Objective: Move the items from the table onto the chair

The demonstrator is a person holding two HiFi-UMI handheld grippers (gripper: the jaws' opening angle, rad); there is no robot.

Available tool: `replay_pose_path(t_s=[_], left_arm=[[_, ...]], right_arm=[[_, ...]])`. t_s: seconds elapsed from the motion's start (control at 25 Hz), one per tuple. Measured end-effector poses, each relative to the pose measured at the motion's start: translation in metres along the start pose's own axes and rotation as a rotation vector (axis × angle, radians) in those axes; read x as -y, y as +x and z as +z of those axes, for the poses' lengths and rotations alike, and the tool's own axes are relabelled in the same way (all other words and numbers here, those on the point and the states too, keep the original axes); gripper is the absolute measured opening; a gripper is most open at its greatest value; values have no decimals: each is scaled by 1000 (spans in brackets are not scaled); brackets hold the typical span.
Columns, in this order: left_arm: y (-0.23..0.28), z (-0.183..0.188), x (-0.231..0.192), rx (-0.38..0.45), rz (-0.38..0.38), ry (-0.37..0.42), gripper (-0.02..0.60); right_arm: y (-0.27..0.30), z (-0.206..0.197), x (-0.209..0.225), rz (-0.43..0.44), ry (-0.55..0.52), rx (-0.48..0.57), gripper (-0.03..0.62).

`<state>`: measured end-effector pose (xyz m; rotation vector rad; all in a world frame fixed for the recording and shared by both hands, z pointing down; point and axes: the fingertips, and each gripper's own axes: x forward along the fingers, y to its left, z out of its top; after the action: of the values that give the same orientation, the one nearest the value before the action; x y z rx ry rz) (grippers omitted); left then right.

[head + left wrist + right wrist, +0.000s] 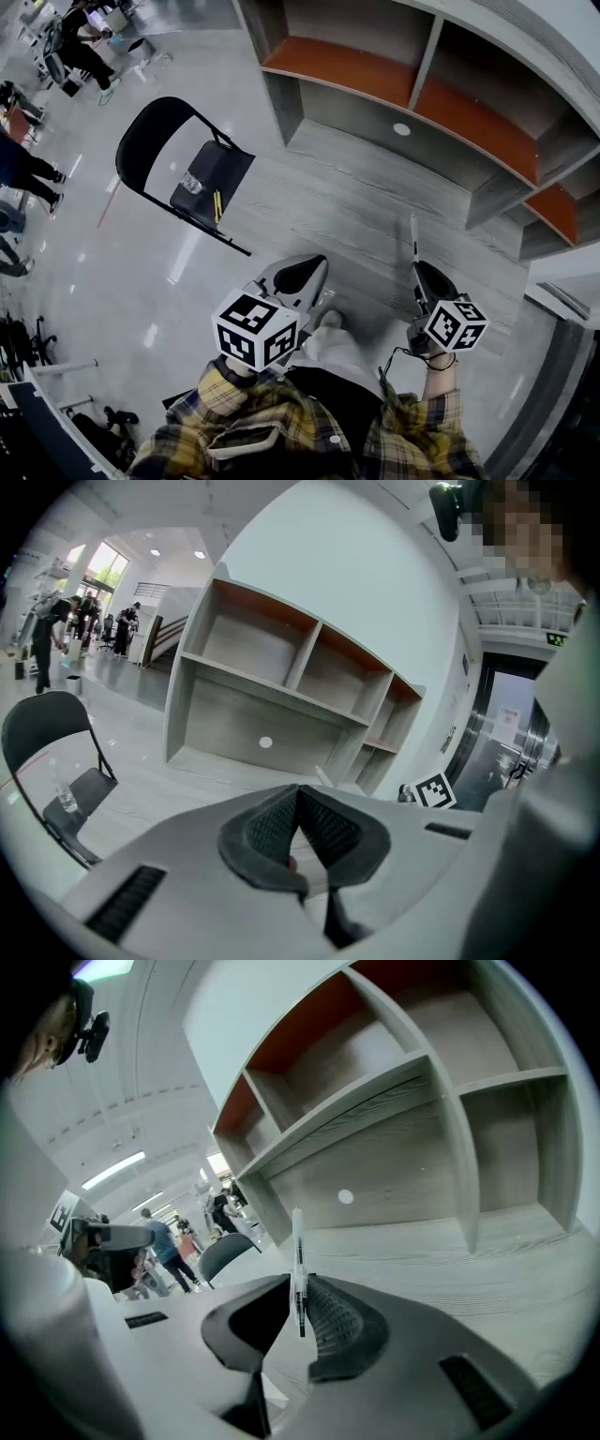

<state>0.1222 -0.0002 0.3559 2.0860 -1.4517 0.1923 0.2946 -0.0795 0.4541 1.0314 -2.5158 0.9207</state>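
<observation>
A black folding chair stands on the floor to the upper left; a small clear bottle and a yellow pen lie on its seat. My right gripper is shut on a thin white pen that sticks out past the jaw tips. In the right gripper view the white pen stands upright between the pads of the right gripper. My left gripper is shut, its jaw tips touching with nothing held. The left gripper points toward the shelf, with the chair off to its left.
A large grey shelf unit with orange backs lies ahead on the right. Several people stand far off at the upper left. Stands and cables sit at the lower left. A doorway is on the right.
</observation>
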Motion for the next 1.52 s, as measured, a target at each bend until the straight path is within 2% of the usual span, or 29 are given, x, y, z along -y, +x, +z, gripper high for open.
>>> replay_pose_path(t_s=[0.16,0.48,0.88,1.04,1.28,1.52], left_arm=[[-27,0,-31,31,44,-35,3],[-85,0,-122,96,125,-140,3],[-158,16,-307,99,192,-217,3],[-186,10,-376,86,225,-250,3],[-212,-18,-466,67,264,-310,3],[-215,-58,-516,23,275,-384,3]], right_arm=[[35,-13,-53,77,-52,-59,66],[115,-32,-160,199,-162,-185,66],[270,-62,-320,303,-215,-307,66],[331,-80,-378,338,-222,-359,66],[424,-117,-436,364,-186,-408,66],[509,-163,-443,268,-45,-446,66]])
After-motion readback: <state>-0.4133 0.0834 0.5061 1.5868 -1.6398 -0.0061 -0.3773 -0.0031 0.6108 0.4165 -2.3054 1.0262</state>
